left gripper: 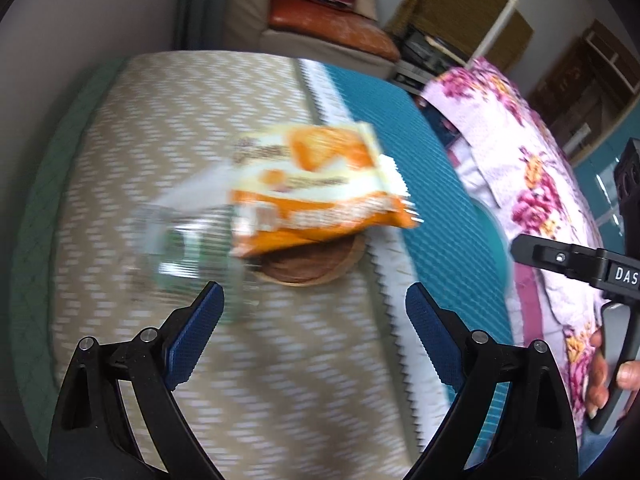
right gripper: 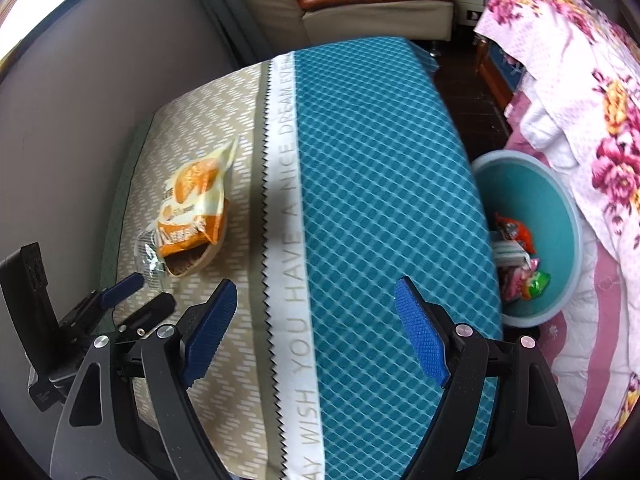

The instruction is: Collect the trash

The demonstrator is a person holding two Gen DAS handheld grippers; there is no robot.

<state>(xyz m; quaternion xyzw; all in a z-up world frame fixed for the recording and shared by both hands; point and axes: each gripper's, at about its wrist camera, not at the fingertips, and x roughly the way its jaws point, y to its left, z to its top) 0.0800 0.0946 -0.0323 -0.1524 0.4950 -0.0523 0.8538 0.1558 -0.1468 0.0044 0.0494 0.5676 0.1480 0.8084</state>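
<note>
On the bench's beige side, an orange snack wrapper (right gripper: 192, 204) lay over a brown dish, long axis running away from the left tongs (left gripper: 314, 336), which gaped wide just short of it, nearer. Right tongs (right gripper: 316, 332) gaped wide, empty. A blurred clear wrapper possibly lay alongside.
</note>
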